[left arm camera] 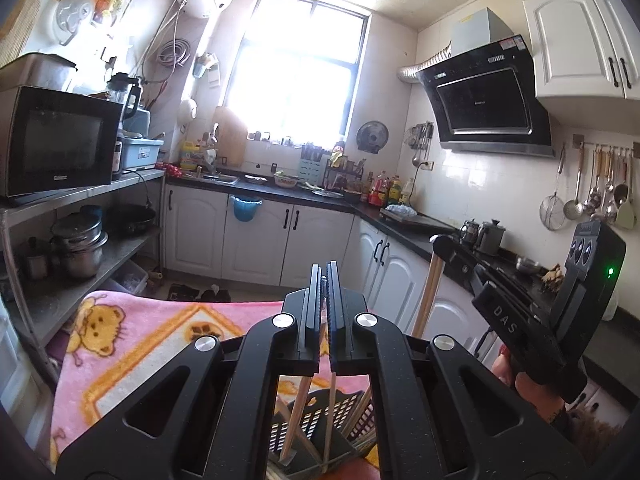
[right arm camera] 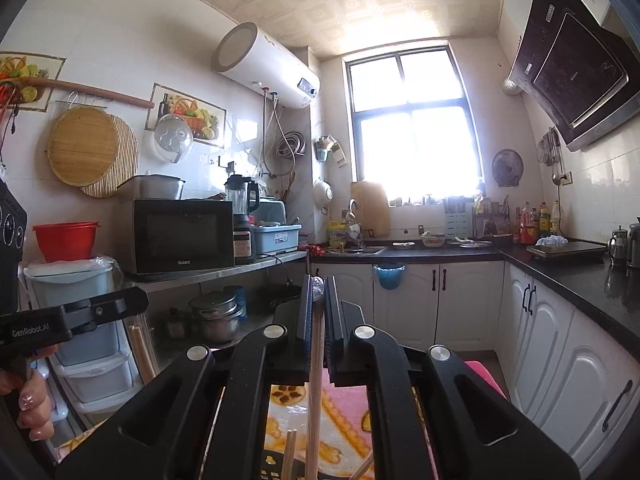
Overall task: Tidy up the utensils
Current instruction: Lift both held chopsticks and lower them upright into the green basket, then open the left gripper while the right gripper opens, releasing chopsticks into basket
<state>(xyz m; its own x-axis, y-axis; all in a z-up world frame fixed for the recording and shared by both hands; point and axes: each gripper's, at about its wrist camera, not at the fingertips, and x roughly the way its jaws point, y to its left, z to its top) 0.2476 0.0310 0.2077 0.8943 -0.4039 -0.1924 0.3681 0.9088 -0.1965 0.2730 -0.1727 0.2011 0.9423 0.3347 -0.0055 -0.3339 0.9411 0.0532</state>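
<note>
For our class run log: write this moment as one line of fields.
left gripper: shut on chopsticks | right gripper: shut on chopstick | basket: below

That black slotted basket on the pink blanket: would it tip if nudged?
Possibly. The basket looks like light, thin plastic, and long chopsticks lean out of it, raising its weight. The soft blanket beneath probably gives poor footing.

The right gripper (right arm camera: 319, 300) has its jaws closed on a pale wooden chopstick (right arm camera: 314, 400), which runs down from between the fingertips and out past the bottom of the view. Below the jaws lies a pink patterned blanket (right arm camera: 352, 432), with more chopstick ends (right arm camera: 291, 454) poking up just left of the held one. Far left of the jaws, a hand (right arm camera: 32, 408) grips the left gripper (right arm camera: 72, 316).
</note>
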